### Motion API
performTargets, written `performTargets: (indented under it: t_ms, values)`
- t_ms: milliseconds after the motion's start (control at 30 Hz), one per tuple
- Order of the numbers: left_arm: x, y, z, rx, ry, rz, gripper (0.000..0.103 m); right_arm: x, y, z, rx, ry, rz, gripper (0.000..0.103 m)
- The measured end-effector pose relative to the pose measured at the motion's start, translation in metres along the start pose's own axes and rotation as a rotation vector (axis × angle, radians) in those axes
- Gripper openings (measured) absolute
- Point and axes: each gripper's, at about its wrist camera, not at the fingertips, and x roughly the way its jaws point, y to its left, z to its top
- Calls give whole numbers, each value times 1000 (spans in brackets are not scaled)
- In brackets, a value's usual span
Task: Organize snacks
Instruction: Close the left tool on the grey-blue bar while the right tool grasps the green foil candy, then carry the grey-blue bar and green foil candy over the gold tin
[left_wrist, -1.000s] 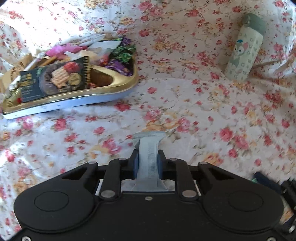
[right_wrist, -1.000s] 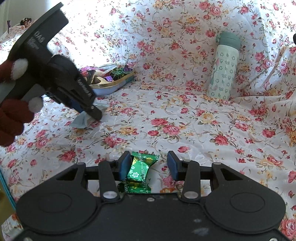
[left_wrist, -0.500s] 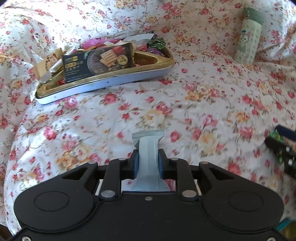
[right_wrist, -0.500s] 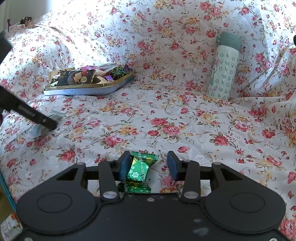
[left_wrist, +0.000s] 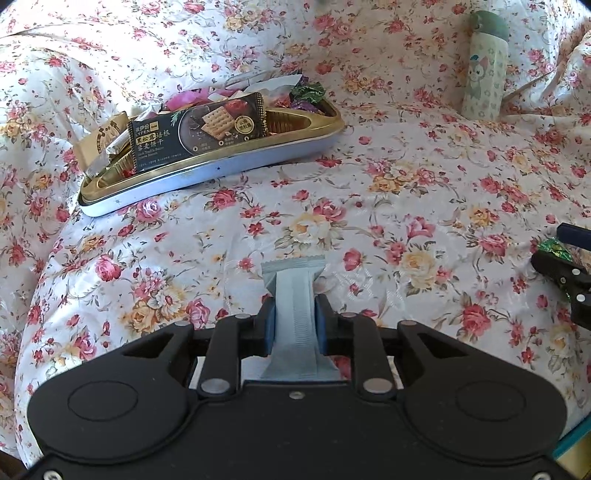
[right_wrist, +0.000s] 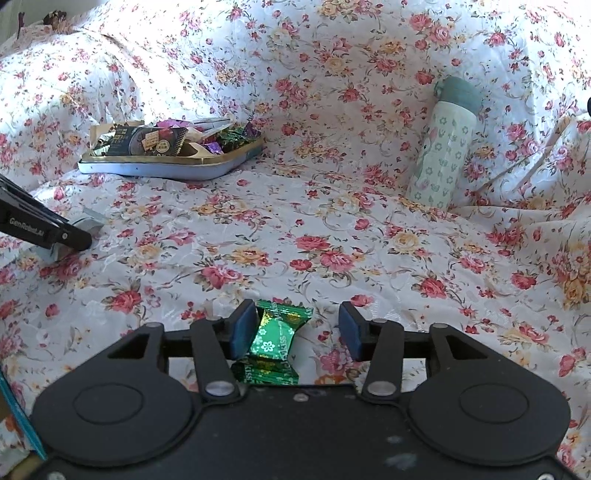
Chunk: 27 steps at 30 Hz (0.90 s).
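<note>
Floral cloth (left_wrist: 424, 177) covers the whole surface and rises into folds at 12 o'clock; one sheet, as far as shows.

One tin (left_wrist: 207, 177), gold inside w/ pale blue wall, sits at 10–11 o'clock in both views. It's heaped w/ snacks: one dark cracker pack (left_wrist: 199, 133) leaning on top, a tan wrapper at its left end, purple, pink and green candies behind. Can't count the small ones.

One bottle (right_wrist: 443, 147), pale green w/ darker cap, leans on the cloth folds at 1–2 o'clock, well apart from the tin.

Two grippers. L gripper (left_wrist: 294, 326) points down at a slant toward the cloth, tin ahead at 11. Its blue pads are pressed in on one grey packet (left_wrist: 294, 314), held upright, crimped end sticking out past the fingertips. In the right view it enters at 9 o'clock w/ the grey packet at its tip.

R gripper (right_wrist: 297, 330) also slants down, low over the cloth. Jaws are opening: the left pad touches one green candy (right_wrist: 275, 334), the right pad stands clear of it w/ a gap. The candy sits between the pads, nearer the left one. In the left view the R gripper and a green wrapper show at 3 o'clock.
</note>
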Motion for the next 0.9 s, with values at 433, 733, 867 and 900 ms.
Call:
performTargets:
  t_ms: [433,733,867,900]
  values:
    - [-1,-1,-3,-6,-21,4,29,-6,27,19,63,150,-94,25]
    - [-1,-1,-2,-27,-16,10,29,-33,33,33,231,132,-39,20]
    - [0,-1,0,-29,-7,11,29,-56,38,39,281,79,-17,20]
    - [1,-1,0,-24,-4,10,29,-60,39,40,294,69,-13,20]
